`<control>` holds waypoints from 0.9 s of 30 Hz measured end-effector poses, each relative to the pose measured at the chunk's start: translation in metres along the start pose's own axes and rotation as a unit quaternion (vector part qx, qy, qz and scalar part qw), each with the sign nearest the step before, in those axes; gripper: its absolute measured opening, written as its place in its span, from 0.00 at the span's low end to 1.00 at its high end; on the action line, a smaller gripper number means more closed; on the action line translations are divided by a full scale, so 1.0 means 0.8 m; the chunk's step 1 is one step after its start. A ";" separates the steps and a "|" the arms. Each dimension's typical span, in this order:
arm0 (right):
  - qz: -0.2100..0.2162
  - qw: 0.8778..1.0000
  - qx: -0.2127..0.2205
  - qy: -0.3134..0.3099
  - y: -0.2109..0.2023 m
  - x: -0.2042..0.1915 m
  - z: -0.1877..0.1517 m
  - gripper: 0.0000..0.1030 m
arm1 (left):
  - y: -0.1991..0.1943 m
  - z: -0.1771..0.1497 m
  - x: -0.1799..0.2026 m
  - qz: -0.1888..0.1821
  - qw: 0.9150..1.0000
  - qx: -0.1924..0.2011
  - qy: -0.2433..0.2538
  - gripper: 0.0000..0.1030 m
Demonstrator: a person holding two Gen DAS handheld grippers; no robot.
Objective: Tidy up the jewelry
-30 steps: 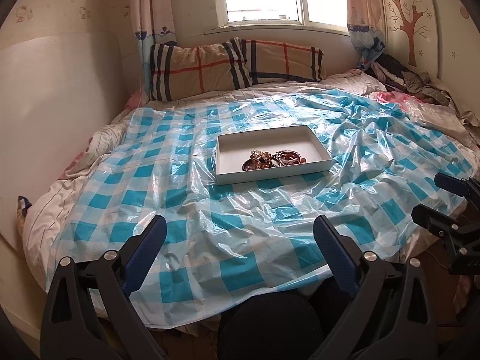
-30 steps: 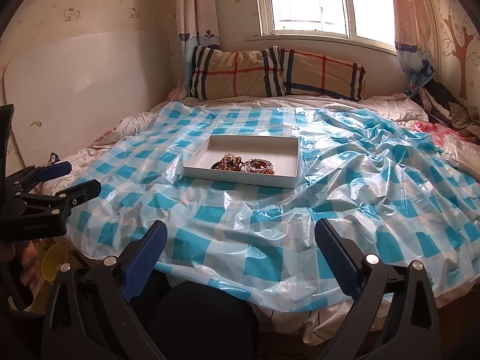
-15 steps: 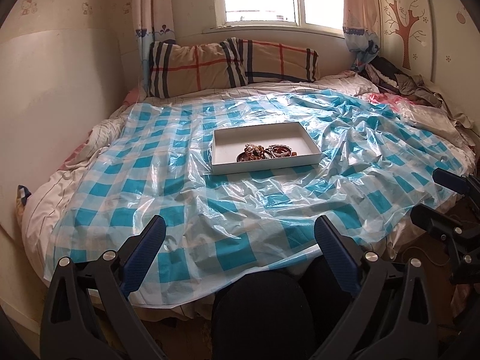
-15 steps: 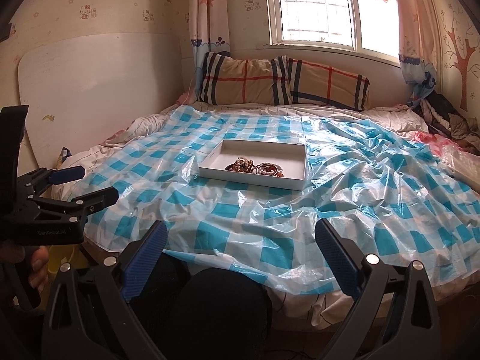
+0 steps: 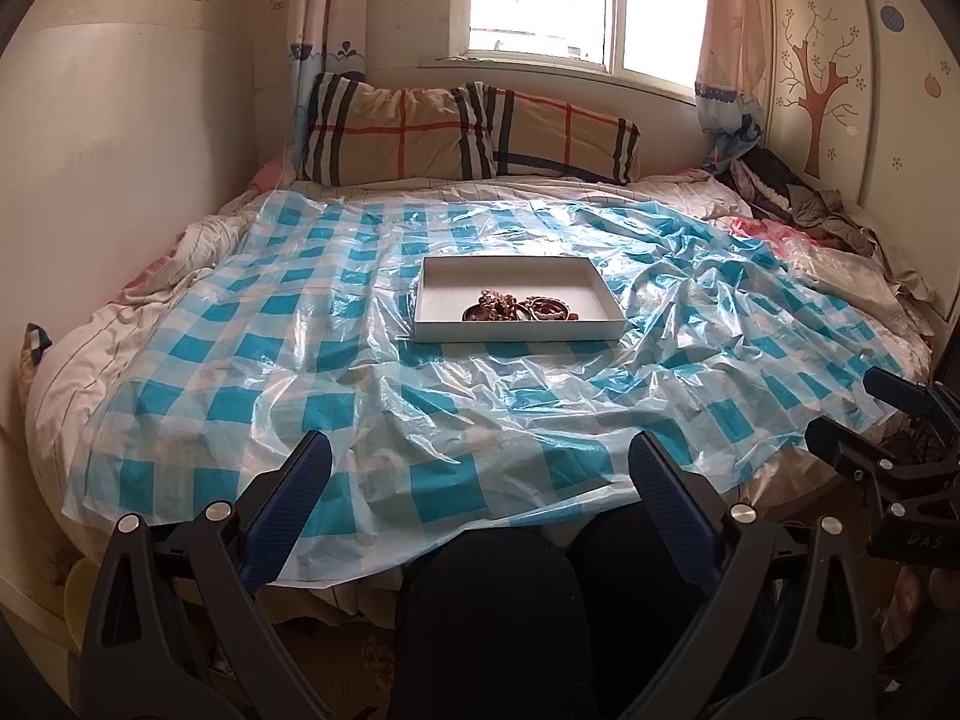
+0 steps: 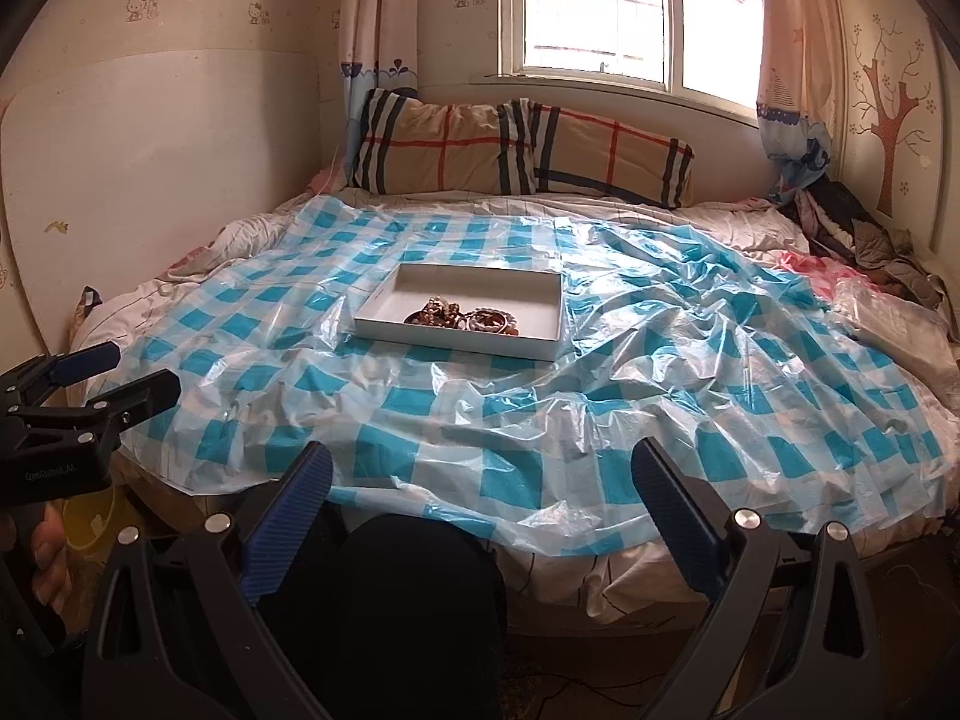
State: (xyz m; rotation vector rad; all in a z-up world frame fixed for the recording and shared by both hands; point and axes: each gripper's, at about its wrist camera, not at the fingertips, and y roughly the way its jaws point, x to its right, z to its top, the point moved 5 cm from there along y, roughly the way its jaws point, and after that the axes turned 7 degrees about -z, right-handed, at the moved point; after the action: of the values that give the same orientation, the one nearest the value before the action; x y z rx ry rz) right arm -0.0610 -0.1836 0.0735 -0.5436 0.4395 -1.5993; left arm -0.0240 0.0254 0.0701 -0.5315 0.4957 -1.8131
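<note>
One bed is filling both views, and one blue-and-white checked plastic sheet (image 5: pixel 336 360) is lying crumpled across it. At the 12 o'clock end, under the window, two plaid pillows (image 5: pixel 468 135) are leaning side by side against the wall. One white tray (image 5: pixel 432 300) is sitting on the sheet near the middle of the bed, at about 12 o'clock from both grippers and well apart from them. One tangled heap of brown beaded jewelry (image 5: pixel 519 307) is resting inside it, against the tray's near wall; the single pieces are too small to count.

The left gripper (image 5: pixel 480 483) is hanging over the foot of the bed with its two blue-padded fingers spread wide, holding nothing. At 3 o'clock from it, the right gripper (image 6: pixel 480 483) is doing the same, jaws wide apart and empty. In the right wrist view, a hand (image 6: pixel 45 558) is gripping the left tool's handle at 9 o'clock.

One heap of dark clothes (image 5: pixel 798 195) is lying at the bed's 2 o'clock corner.
</note>
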 end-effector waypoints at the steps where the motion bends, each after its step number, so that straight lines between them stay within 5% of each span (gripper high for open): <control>1: -0.003 1.000 -0.001 0.000 0.000 0.002 -0.002 0.93 | 0.001 0.000 0.001 0.000 1.000 0.000 -0.002 0.92; 27: -0.027 0.999 -0.027 0.004 0.008 0.015 -0.022 0.93 | 0.020 -0.020 0.020 0.007 0.999 -0.031 0.014 0.93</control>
State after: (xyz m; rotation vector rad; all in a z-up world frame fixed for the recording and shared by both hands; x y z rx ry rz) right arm -0.0668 -0.1966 0.0571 -0.5951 0.4793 -1.6461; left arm -0.0250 0.0067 0.0498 -0.5435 0.5754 -1.7990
